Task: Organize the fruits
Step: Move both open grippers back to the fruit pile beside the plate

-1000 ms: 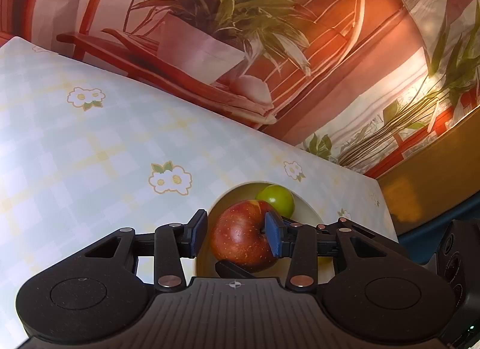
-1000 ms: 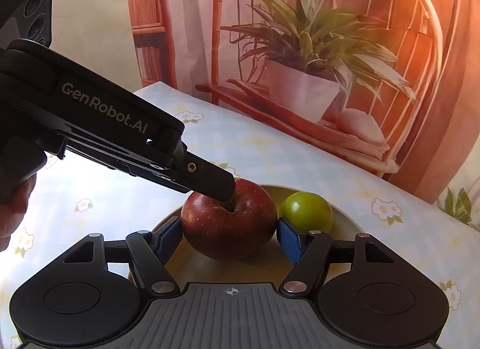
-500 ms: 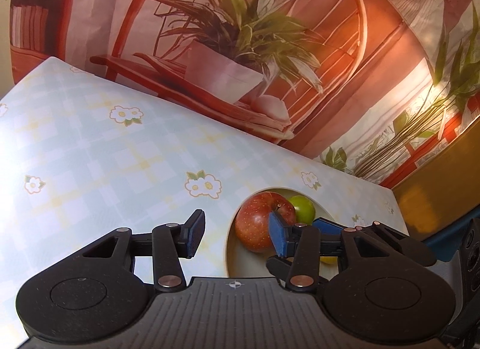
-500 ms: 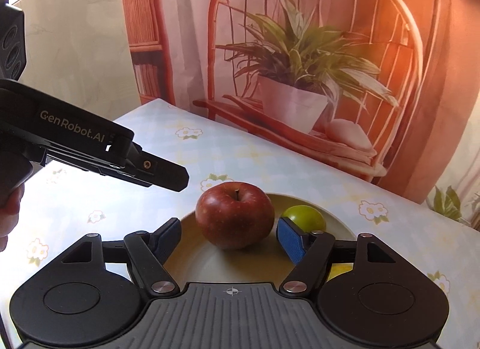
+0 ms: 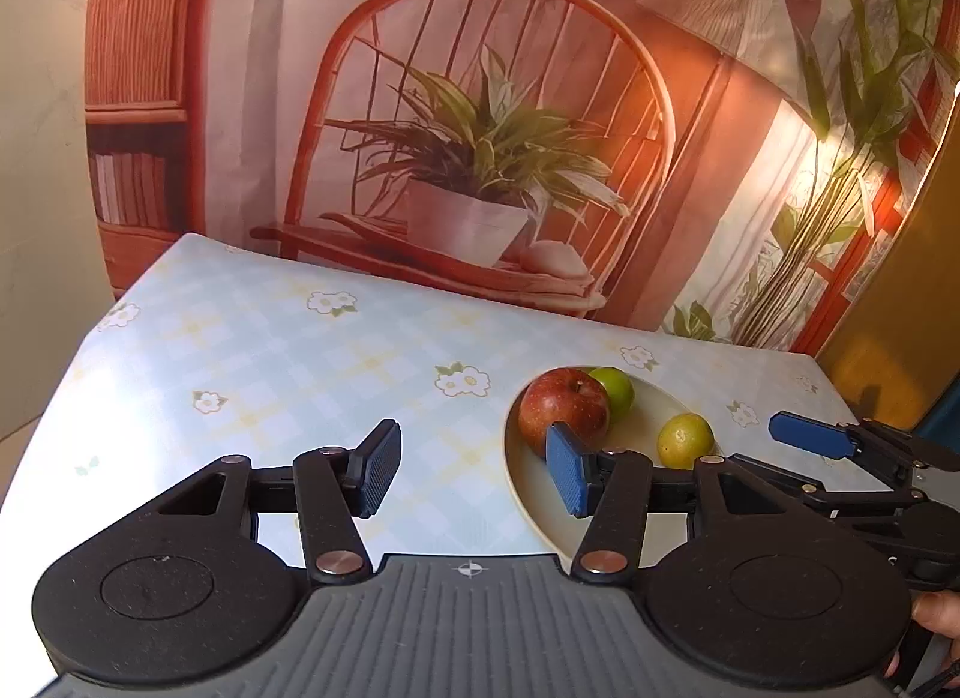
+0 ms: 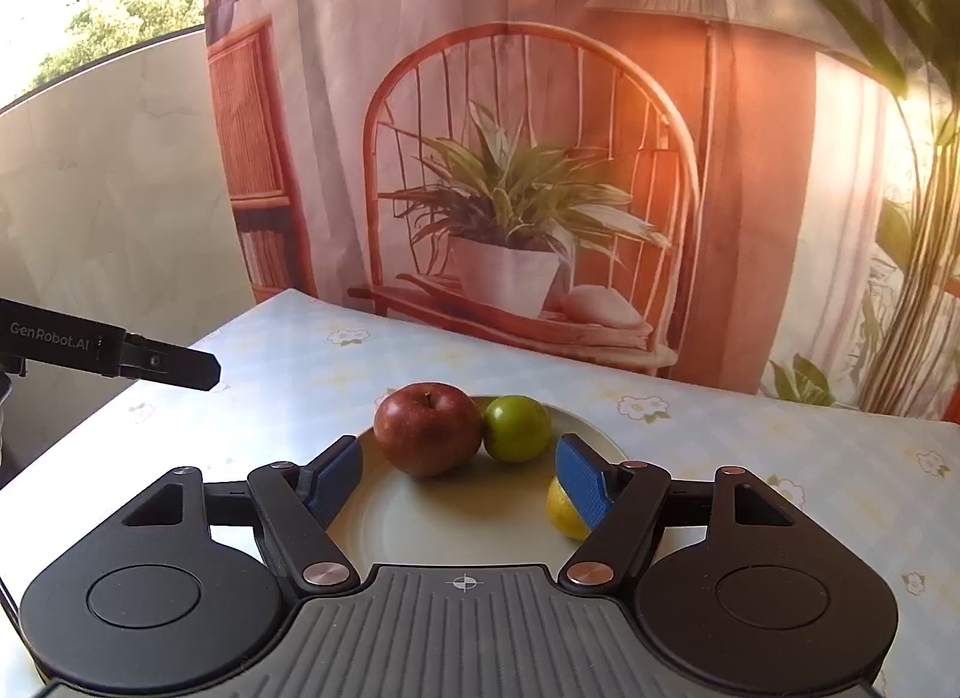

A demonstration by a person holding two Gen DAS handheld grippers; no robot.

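In the right wrist view, the yellow citrus fruit [image 6: 561,509] at lower right of the plate [image 6: 432,524] is mostly hidden behind the blue pad of the right tongs [image 6: 459,479]. The left tongs [image 6: 174,368] run off the left edge, showing one finger only. In the left wrist view, the red apple [image 5: 561,407] covers part of the green fruit [image 5: 617,392]. A hand [image 5: 936,617] is cut off at the lower right edge.

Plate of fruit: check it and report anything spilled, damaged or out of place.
Nothing stands out. The red apple, green fruit and yellow fruit all sit inside the plate, whole, with nothing spilled on the tablecloth.
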